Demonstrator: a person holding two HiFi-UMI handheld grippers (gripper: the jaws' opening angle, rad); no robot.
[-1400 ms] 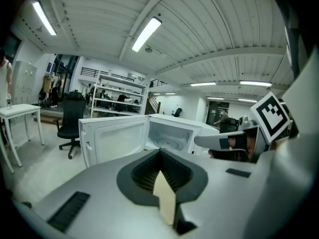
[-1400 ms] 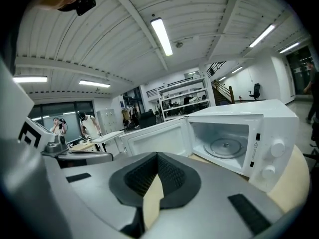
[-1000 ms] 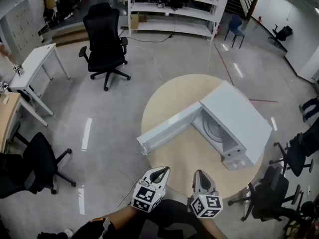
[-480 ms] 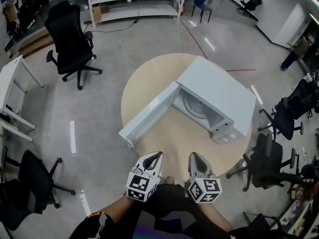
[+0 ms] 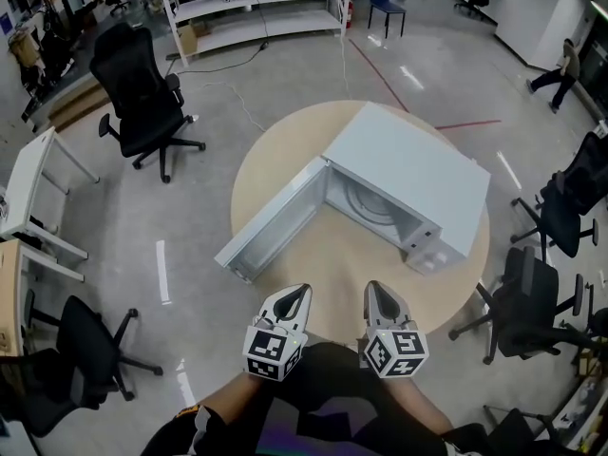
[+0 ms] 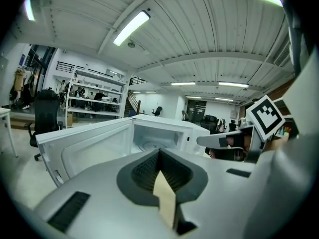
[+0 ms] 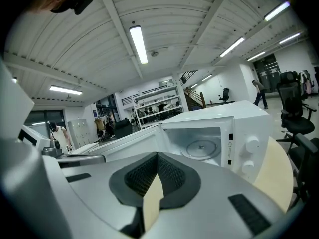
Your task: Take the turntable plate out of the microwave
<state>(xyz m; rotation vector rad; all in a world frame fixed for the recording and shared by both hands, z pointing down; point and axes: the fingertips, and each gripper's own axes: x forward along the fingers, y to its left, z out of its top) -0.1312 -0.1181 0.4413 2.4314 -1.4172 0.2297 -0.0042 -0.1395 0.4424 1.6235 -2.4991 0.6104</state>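
A white microwave stands on a round wooden table, its door swung wide open to the left. The glass turntable plate lies flat inside the cavity, and also shows as the plate in the right gripper view and more faintly as the plate in the left gripper view. My left gripper and right gripper hover side by side at the table's near edge, well short of the microwave. Both are shut and hold nothing, as the left gripper and right gripper show in their own views.
Black office chairs stand close to the table's right side and further left. White desks line the left, and shelving stands at the back. A person walks at the far right.
The head view has swung, so table and microwave now sit nearer the middle. Both grippers stay shut and side by side, edging a little towards the table.
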